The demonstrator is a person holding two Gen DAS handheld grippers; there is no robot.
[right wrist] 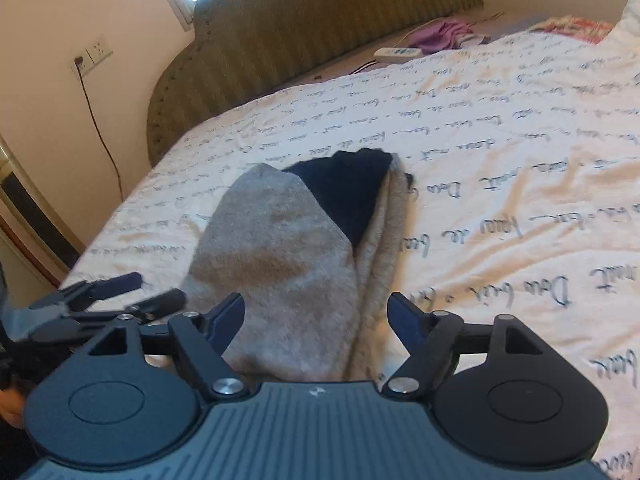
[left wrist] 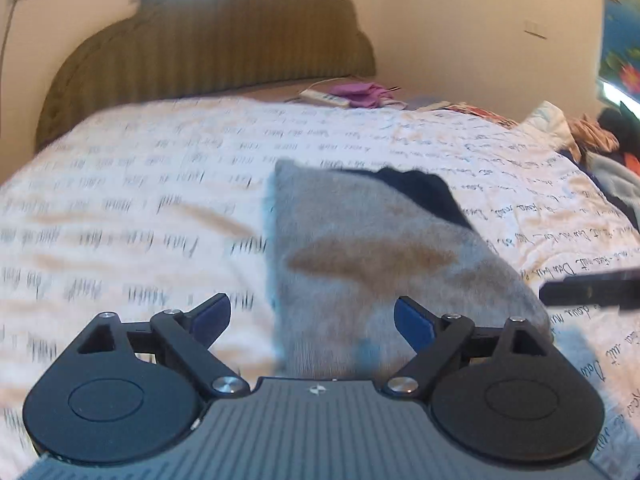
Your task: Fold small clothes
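The grey garment (right wrist: 288,264) with its dark inner layer (right wrist: 348,188) lies folded lengthwise on the script-printed bedspread (right wrist: 500,152), just ahead of both grippers. The right gripper (right wrist: 316,316) and left gripper (left wrist: 312,316) both stand spread wide, grasping nothing. Judging from this, the next fold goes best by pinching the near corners evenly and carrying them to the far edge. The right view shows the stacked layers at the garment's right side; the blurred left view adds a clothes pile (left wrist: 600,140) at far right.
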